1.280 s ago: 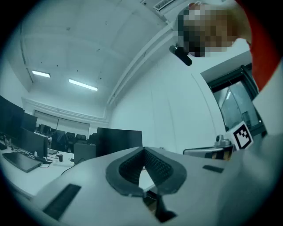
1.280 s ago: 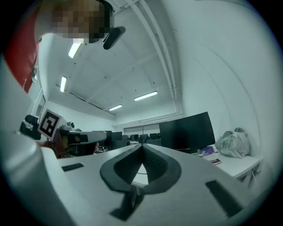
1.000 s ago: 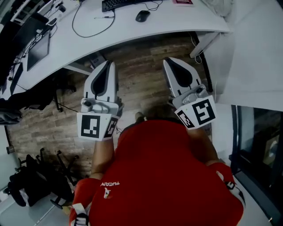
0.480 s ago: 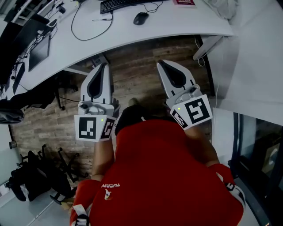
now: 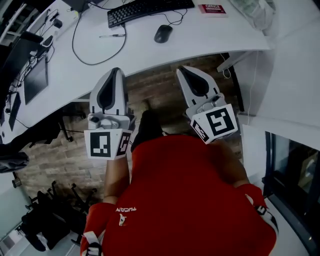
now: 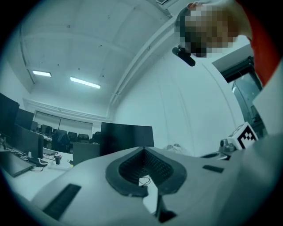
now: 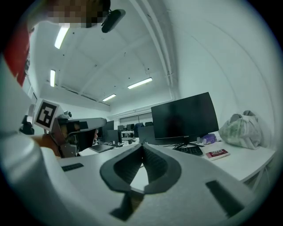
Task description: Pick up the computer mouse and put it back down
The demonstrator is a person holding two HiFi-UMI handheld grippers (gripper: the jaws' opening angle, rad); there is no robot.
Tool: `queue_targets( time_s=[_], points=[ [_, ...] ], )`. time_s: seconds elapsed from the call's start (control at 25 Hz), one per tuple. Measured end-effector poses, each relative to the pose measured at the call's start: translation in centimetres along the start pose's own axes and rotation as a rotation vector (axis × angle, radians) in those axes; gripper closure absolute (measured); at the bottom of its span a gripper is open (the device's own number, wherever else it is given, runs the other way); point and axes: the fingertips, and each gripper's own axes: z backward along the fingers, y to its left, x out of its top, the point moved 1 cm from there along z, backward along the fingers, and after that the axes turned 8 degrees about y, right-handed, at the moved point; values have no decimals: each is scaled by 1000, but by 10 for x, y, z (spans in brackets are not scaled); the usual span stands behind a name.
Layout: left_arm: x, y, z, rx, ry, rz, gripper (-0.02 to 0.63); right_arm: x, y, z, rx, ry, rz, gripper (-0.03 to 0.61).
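In the head view a black computer mouse (image 5: 163, 33) lies on the white desk (image 5: 210, 35), its cable running back to the keyboard. Both grippers are held out over the wooden floor, pointing at the desk's curved front edge and short of the mouse. My left gripper (image 5: 116, 70) is shut with nothing in it, and its tip sits at the desk edge. My right gripper (image 5: 181, 69) is also shut and empty, below and slightly right of the mouse. The jaw tips meet in the left gripper view (image 6: 143, 149) and the right gripper view (image 7: 142, 145). The mouse does not show in either gripper view.
A black keyboard (image 5: 150, 10), a pen (image 5: 111, 35), a looping black cable (image 5: 80, 50) and a red booklet (image 5: 214, 9) lie on the desk. A plastic bag (image 5: 252, 12) sits at its right end, a dark tablet (image 5: 35, 80) at the left. A black monitor (image 7: 185, 117) stands behind.
Both grippers and the person have moved forward toward the desk. The mouse and keyboard now sit lower and nearer in the head view. Both grippers stayed shut.
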Motion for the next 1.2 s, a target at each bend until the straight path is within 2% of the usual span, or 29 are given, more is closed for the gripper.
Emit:
queue_targets(
  time_s=[0.28,0.48,0.76,1.0,1.2],
  points=[
    [-13,98,-70,-134,0,30,604,-13,-15,-111,-206,96,-32,572],
    [-23,141,-110,-253,6,37,604,-29,-35,-167,-371,167,-85,570],
    [-40,165,-147,-364,37,76,603,-58,-61,-206,-516,291,-149,442],
    [-55,175,-171,-381,79,93,604,-89,-93,-234,-576,405,-209,324],
    [-65,179,-190,-375,118,95,604,-123,-122,-253,-617,502,-317,248]
  ],
)
